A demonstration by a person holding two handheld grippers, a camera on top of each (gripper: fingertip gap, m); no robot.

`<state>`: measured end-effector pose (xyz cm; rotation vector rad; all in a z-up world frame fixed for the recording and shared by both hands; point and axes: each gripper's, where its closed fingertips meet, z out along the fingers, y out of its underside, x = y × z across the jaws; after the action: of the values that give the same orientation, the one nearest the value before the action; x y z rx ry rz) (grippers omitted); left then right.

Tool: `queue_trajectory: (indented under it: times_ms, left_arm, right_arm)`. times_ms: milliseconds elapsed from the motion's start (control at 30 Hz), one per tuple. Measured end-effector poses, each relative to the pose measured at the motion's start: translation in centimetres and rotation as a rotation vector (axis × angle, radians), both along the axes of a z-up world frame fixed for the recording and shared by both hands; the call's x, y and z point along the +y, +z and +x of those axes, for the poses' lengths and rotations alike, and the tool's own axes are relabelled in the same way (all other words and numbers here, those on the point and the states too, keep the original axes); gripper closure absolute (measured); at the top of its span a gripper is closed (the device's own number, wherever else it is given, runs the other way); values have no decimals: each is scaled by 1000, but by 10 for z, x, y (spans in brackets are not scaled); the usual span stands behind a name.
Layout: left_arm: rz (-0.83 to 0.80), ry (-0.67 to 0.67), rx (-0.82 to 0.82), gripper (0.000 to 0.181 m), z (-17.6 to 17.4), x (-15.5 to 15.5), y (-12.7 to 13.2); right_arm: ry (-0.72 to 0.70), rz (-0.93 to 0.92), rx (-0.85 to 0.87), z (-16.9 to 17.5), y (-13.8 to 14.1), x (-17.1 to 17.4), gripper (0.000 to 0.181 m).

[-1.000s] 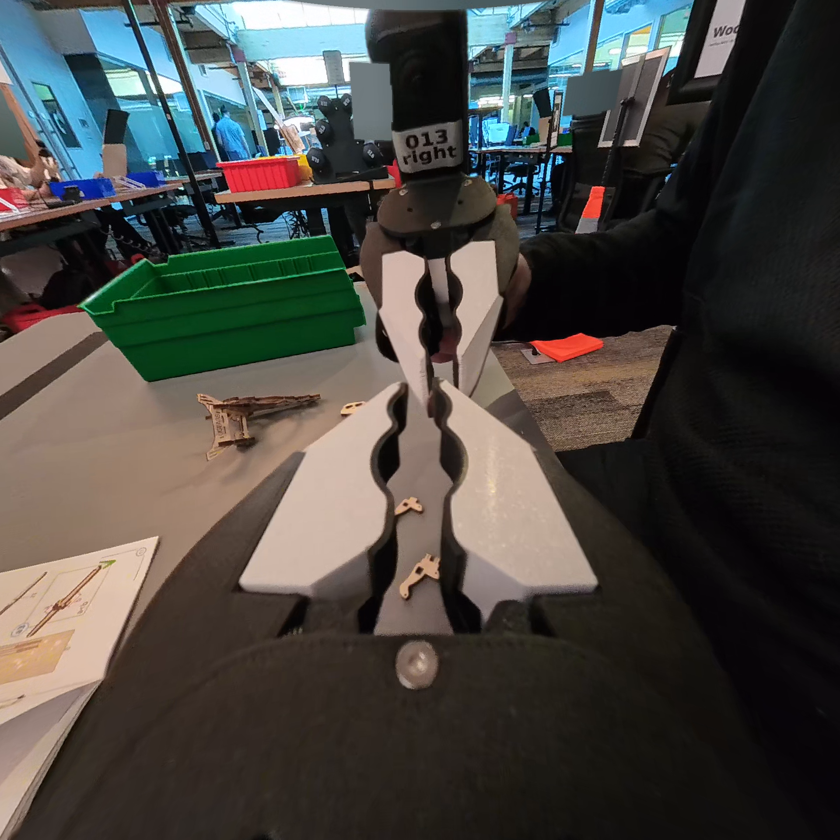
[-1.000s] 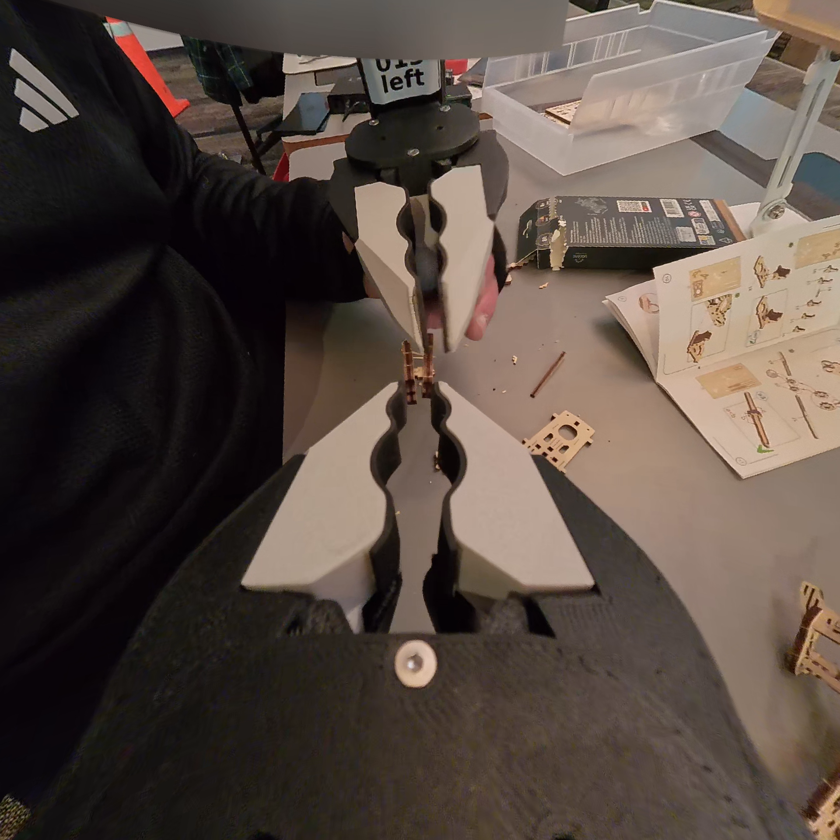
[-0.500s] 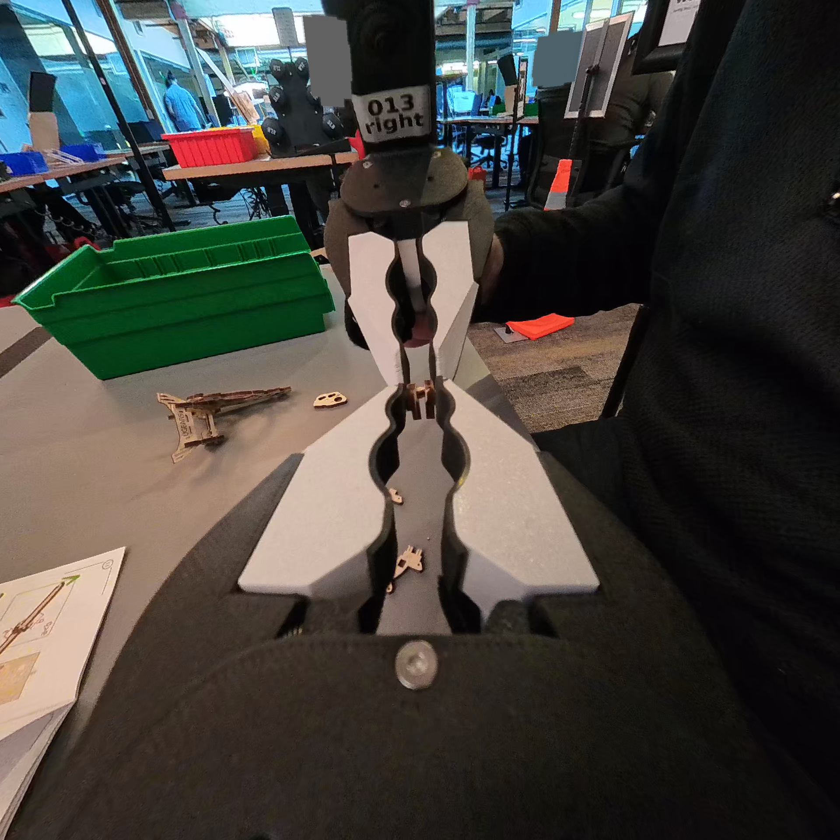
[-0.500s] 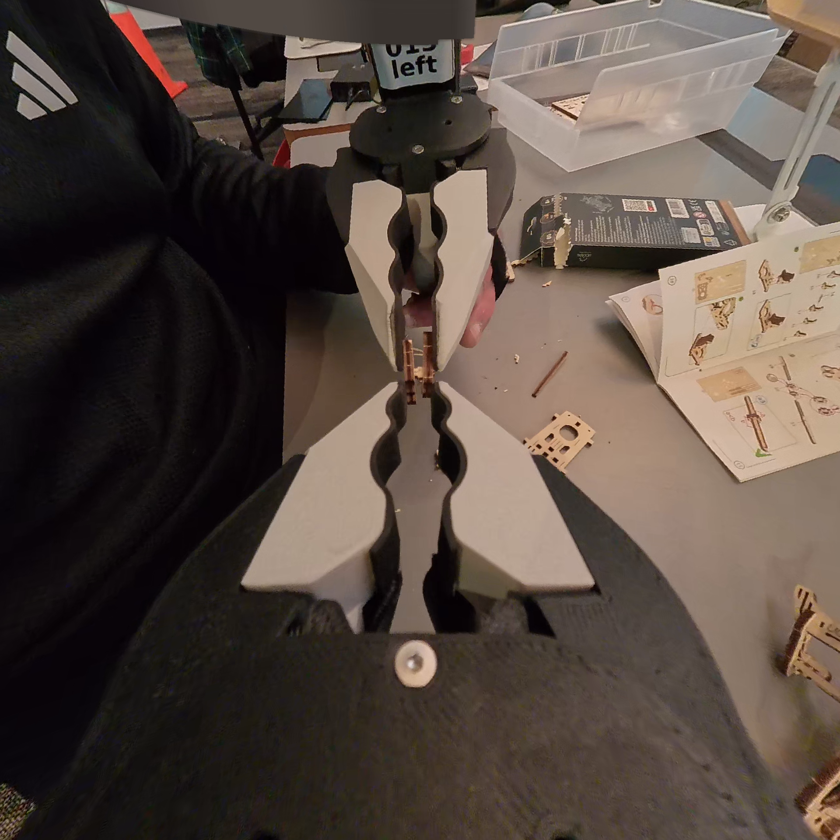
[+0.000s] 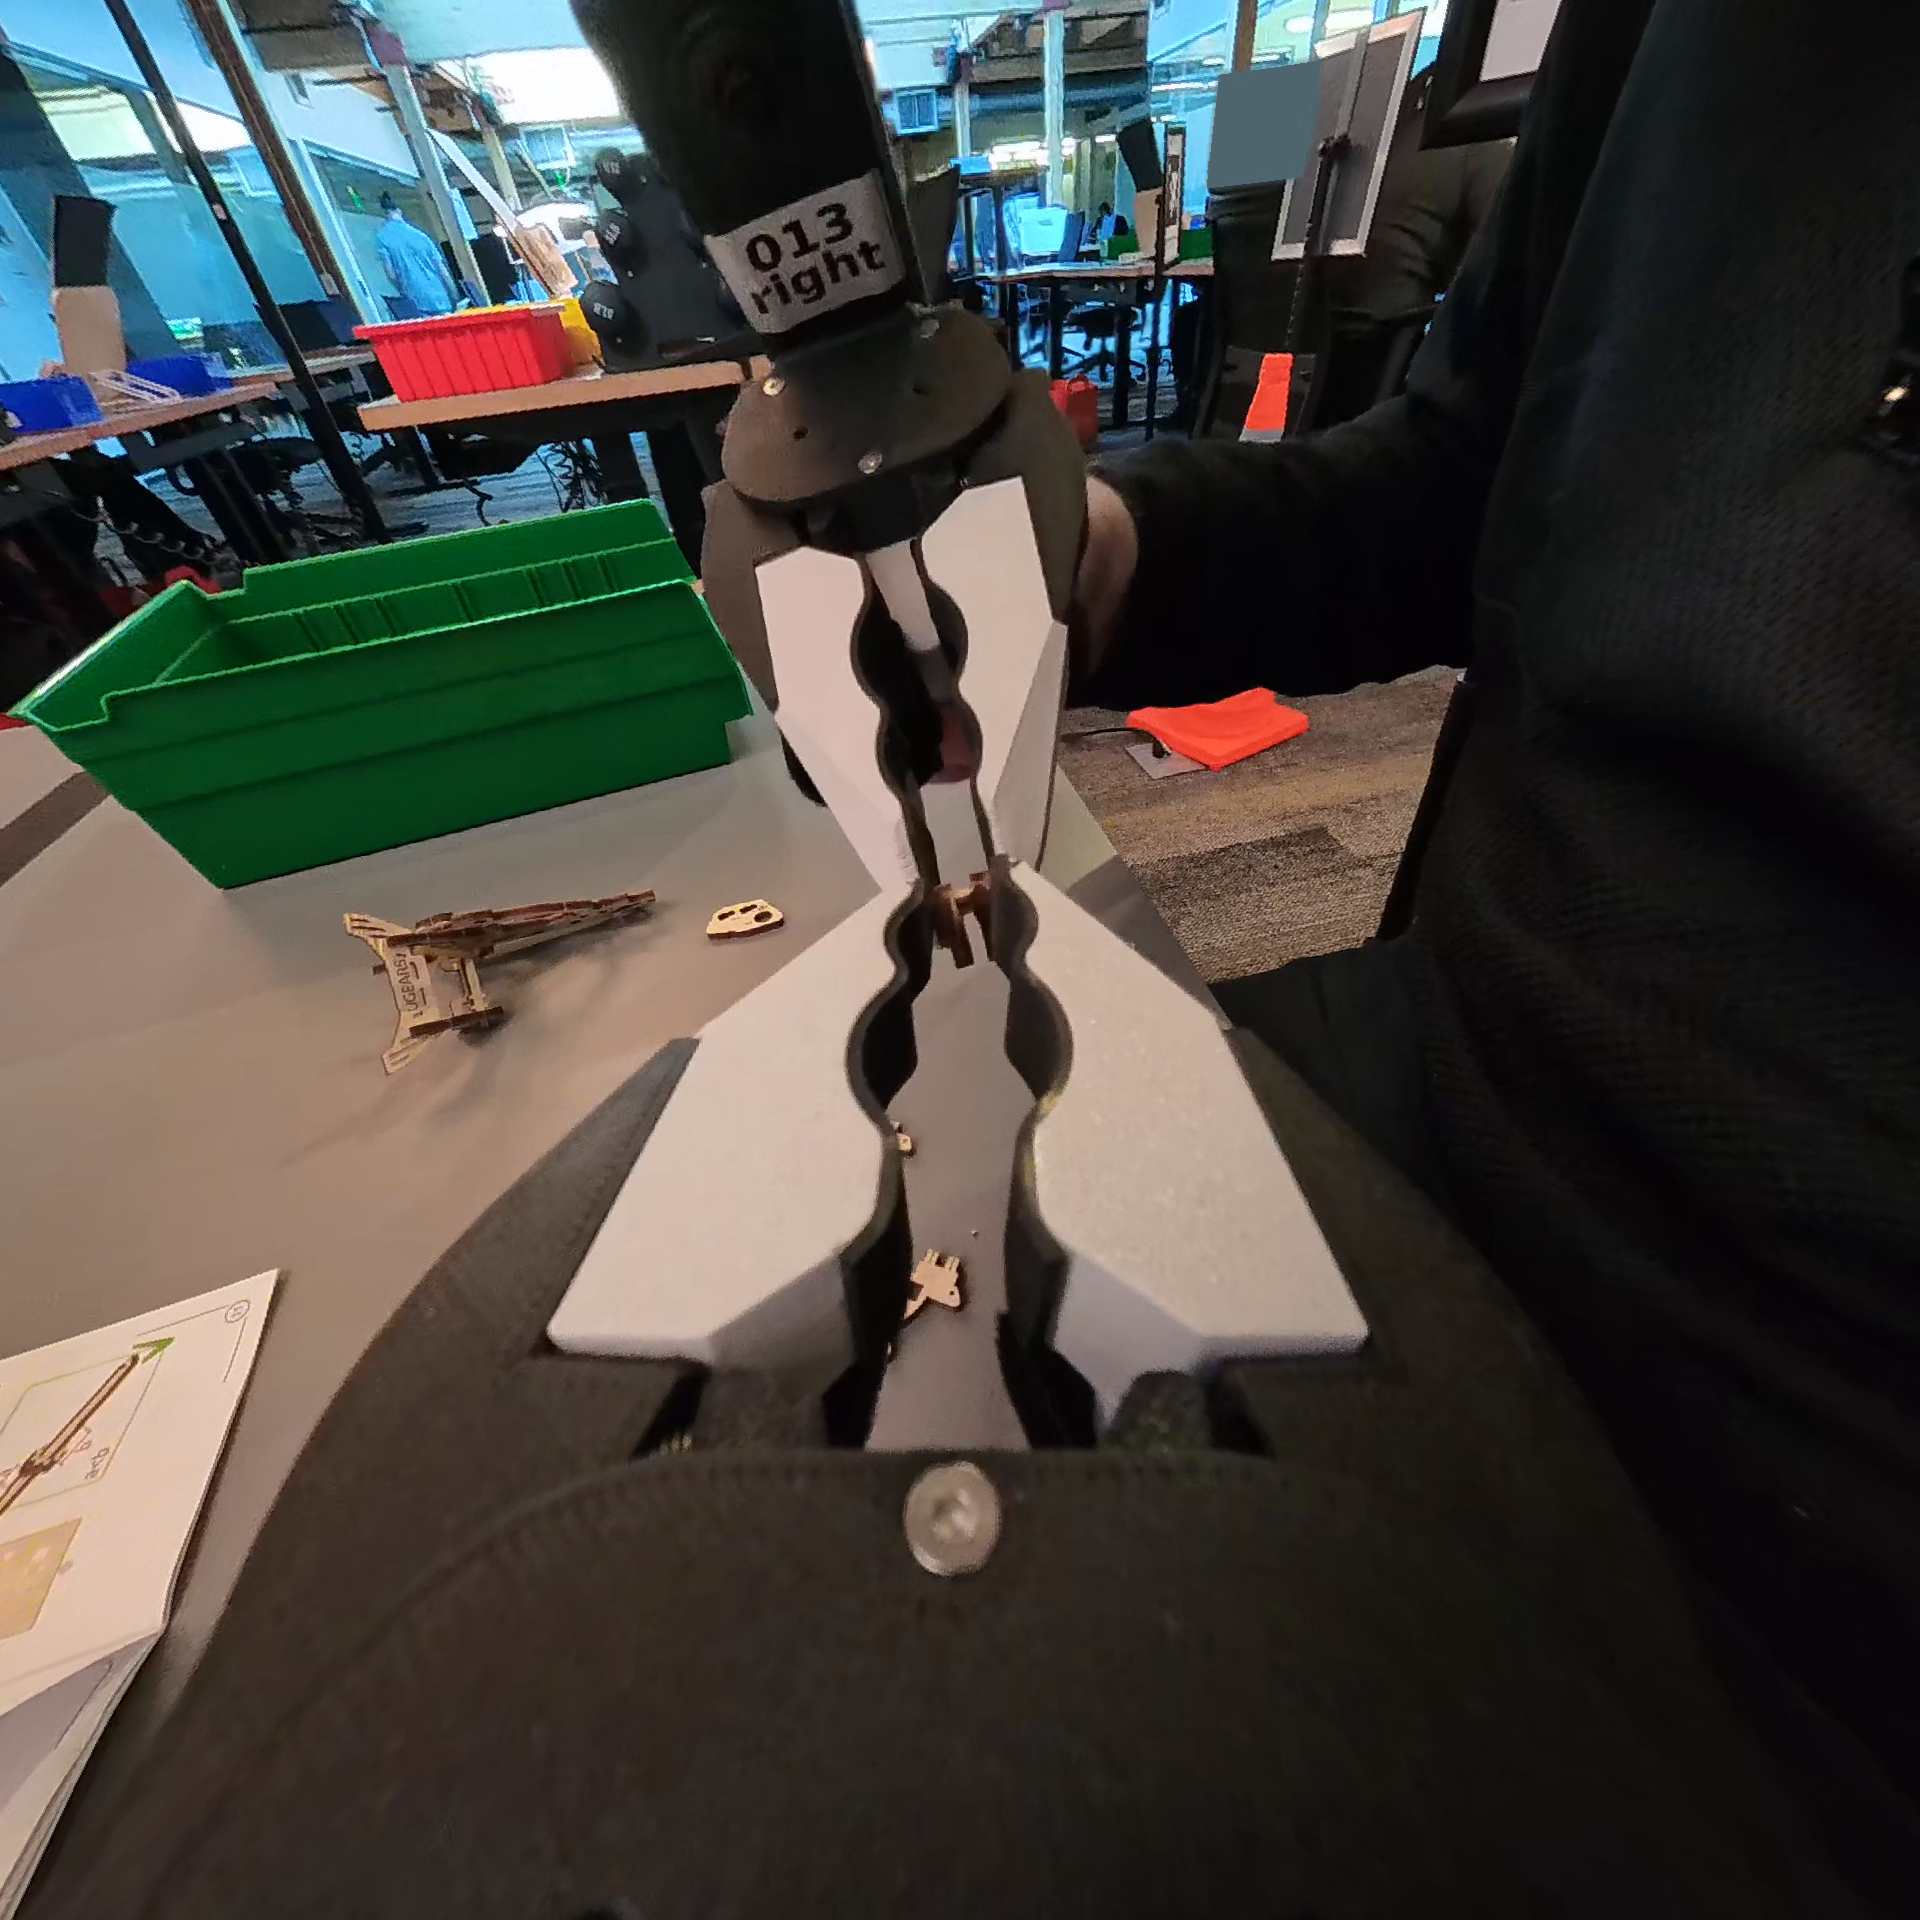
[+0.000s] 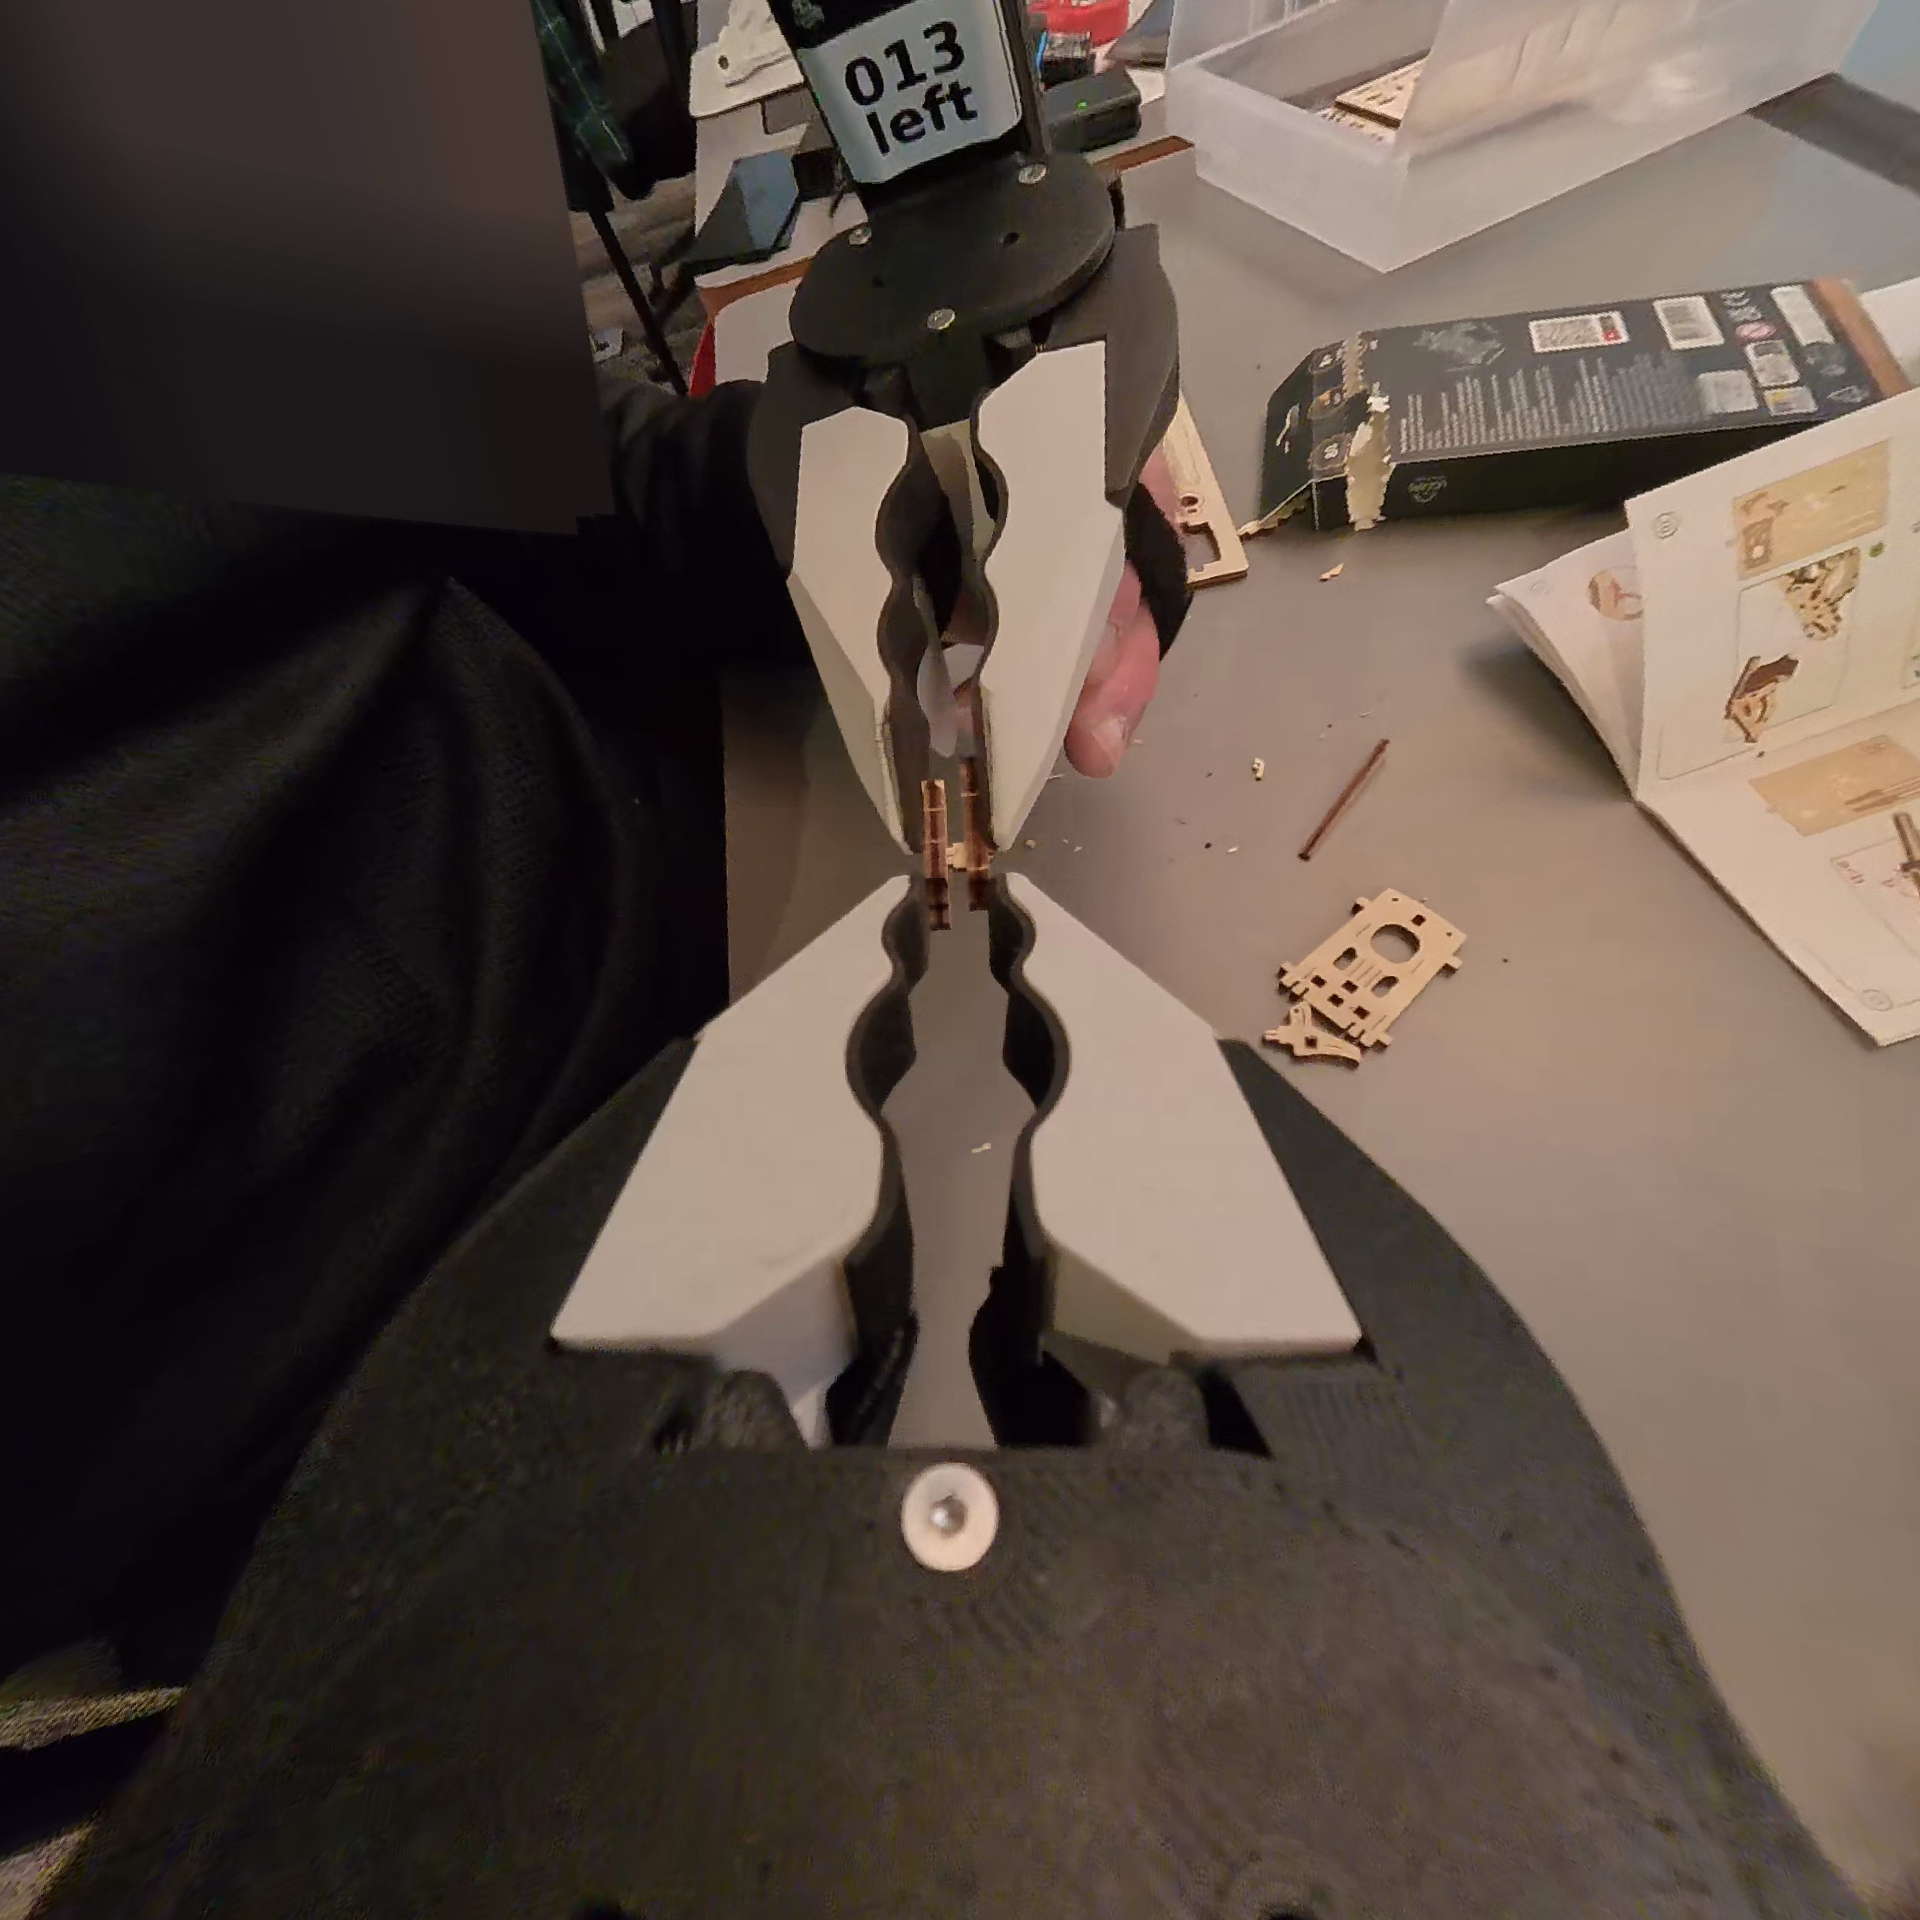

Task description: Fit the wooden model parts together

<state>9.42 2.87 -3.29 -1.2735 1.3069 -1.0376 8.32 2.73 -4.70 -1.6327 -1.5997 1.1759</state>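
Note:
A small wooden sub-assembly [image 6: 951,862] of two thin strips joined by a cross piece is held in the air between the two grippers, which point tip to tip. My right gripper [image 6: 956,909] is shut on its near end. My left gripper [image 6: 951,810] comes in from above, shut on the far end. In the left wrist view the same part [image 5: 958,920] sits between my left gripper's tips [image 5: 956,904], with the right gripper [image 5: 951,857] meeting it from above. A partly built wooden model [image 5: 468,956] lies on the grey table [image 5: 208,1143].
A green bin [image 5: 416,707] stands behind the model, beside a small loose piece [image 5: 743,920]. More small pieces [image 5: 935,1283] lie under my left gripper. A flat wooden plate [image 6: 1371,977], thin stick [image 6: 1345,798], black box [image 6: 1579,405], instruction booklet [image 6: 1787,727] and clear bin [image 6: 1455,125] lie to the right. Both grippers' tips are close together, under 4 cm apart. Left tips and right tips are each some 25 cm from the partly built wooden model [image 5: 468,956].
The two grippers have drawn closer together, and the right gripper now leans to one side. The wooden part, at first seen only at the right gripper's tips, now spans both pairs of tips.

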Motion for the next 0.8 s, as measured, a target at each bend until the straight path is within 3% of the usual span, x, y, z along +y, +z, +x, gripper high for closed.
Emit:
queue_trajectory:
  times_ms: [500, 800]
  left_arm:
    - [-11, -10, -25, 174, -1, -1, 1]
    - [-25, -20, -41, 173, 0, -3, 3]
  right_arm:
    - [13, -68, -15, 0, -1, -1, 172]
    - [20, 0, -27, 0, 0, -3, 174]
